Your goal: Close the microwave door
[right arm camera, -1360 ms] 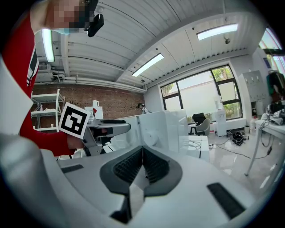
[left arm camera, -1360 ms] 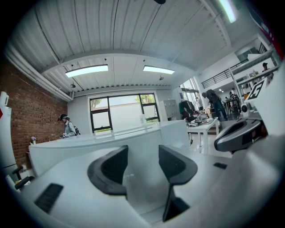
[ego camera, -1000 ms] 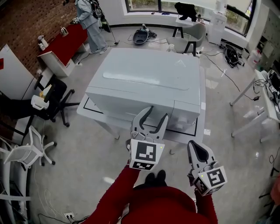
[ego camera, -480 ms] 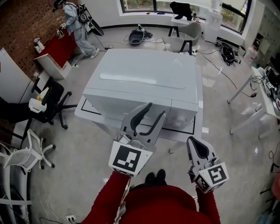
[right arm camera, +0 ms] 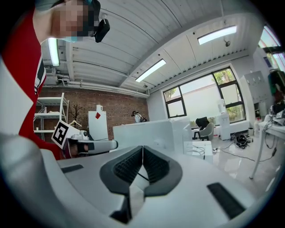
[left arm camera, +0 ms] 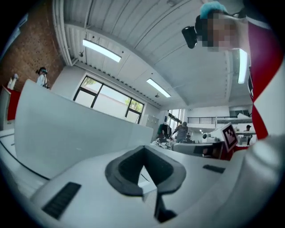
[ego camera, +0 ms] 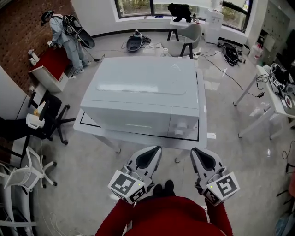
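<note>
A brick wall (ego camera: 18, 32) stands at the left side, and windows (ego camera: 138, 5) run along the far wall. The floor (ego camera: 83, 156) is grey and glossy. A black office chair (ego camera: 50, 110) and a white chair (ego camera: 25, 168) stand at the left, near a red table (ego camera: 50, 60). Long light strips (left arm camera: 101, 50) hang on the white ceiling (left arm camera: 147, 35).
</note>
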{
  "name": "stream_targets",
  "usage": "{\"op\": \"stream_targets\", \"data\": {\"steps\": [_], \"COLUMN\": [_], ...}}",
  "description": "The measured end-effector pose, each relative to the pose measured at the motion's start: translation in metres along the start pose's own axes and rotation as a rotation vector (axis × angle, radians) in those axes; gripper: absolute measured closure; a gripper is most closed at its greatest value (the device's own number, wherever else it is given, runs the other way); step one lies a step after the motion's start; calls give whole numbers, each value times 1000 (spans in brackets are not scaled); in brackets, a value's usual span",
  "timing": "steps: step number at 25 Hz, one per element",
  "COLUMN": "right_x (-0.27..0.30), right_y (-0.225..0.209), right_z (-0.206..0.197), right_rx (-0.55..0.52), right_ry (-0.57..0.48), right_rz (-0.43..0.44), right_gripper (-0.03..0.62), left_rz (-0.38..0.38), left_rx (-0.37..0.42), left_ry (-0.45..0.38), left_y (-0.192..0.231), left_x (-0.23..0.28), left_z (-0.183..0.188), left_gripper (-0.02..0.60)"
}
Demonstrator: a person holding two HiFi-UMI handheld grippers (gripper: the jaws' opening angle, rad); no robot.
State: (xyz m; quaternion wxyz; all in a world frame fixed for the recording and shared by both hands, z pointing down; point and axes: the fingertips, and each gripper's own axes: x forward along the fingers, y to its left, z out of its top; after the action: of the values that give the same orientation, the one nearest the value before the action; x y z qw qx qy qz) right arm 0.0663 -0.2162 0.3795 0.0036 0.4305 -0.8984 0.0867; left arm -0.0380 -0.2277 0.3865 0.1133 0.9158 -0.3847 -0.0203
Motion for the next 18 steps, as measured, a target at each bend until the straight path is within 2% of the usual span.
{"op": "stream_targets", "data": {"steps": [2,6,11,15,18], "right_x": [0,-1,-7,-12,-12], "right_y": [4,10,14,11,9], "right_z": [4,5,7,-6,-6], "right_rx": [-22,-18,7,40,30], "right_ry": [-35,-55,-78,-6,8], "right_rz": [20,33,27,8,3], "right_gripper": [580,582,582,582,582], "left_rz": [1,25,-10,-8,12], "left_rx": [-4,75,77,69,56], "left_ry": [21,52,66,68,65], "left_y": [-4,-4,-9,-11,-8], "left_x": [-4,-13,-14,-12,-8], "left_z": [-10,-14,-16,-15,-13], "left_gripper": [572,572,572,572,572]}}
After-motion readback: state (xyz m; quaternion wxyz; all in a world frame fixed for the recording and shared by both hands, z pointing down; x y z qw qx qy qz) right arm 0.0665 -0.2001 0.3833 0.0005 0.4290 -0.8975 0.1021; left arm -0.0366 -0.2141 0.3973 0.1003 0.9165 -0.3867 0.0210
